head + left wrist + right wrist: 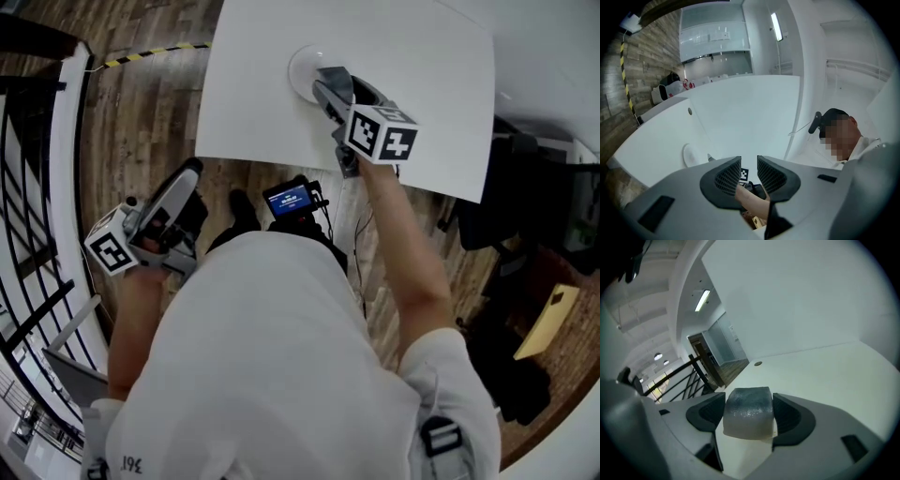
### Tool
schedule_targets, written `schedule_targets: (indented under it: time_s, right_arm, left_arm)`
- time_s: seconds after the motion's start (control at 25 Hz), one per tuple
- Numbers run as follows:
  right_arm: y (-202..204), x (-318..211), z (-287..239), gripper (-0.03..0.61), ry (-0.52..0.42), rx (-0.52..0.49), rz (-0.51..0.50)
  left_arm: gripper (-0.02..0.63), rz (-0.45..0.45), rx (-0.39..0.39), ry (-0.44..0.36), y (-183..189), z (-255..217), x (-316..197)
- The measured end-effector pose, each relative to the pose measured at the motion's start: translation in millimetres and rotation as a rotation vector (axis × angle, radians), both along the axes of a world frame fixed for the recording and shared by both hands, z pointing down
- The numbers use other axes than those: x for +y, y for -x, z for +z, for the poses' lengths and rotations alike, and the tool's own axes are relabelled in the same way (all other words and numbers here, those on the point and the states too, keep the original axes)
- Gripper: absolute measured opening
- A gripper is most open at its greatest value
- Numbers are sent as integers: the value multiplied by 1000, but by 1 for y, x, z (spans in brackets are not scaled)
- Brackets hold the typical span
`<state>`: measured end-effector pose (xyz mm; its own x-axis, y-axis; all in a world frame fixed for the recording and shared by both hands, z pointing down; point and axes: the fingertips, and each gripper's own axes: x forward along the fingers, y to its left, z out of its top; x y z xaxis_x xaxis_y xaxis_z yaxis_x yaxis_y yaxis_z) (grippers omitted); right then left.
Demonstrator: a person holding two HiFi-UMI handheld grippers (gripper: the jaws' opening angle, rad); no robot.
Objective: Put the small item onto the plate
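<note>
The right gripper (749, 417) squeezes the small item (746, 404), a grey and white block, between its 2 jaws. In the head view its tip is up over the plate (298, 66). So the small item is in the air, not on the plate yet. The left gripper (749, 174) is held off to the side, away from the table. Its jaws are apart and there is nothing in them.

What could go wrong? The block looks shiny and a bit squashy, so it may be slippery. If the jaws let go too high, it could bounce or roll off the plate. If they open too far to 1 side, it could land on the rim or on the table (422, 56). The plate is white on a white table, so its edge is hard to see.

The table is flat, white and bare, with 1 small round hole (758, 363) in it. Around it are a wooden floor (141, 122), a black railing (691, 369) and a long light (703, 300) on the ceiling.
</note>
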<state>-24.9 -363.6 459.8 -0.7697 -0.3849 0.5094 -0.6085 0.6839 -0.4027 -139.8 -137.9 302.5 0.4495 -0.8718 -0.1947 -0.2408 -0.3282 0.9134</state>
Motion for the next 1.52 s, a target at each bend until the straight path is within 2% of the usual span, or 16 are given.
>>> schedule_targets:
  time_s: [0.16,0.36,0.64,0.8,1.52]
  right_arm:
    - [10,-18,41,321,-85,164,-62]
    - [22,-31,79,321,-67,250,-72]
    - [25,-45,105,321,-180,418,-131]
    - [24,-49,110,322,-197,429,-114]
    - [26,-51,110,322,-118,426,-88]
  left_arm:
    - [110,-23,2,23,5,5,-1]
    - [110,-44,1,53,19,16,5]
    - [110,-56,14,56,21,14,2]
    - [110,-50,10,58,23,16,3]
    - [110,-25,28,46,19,15,0]
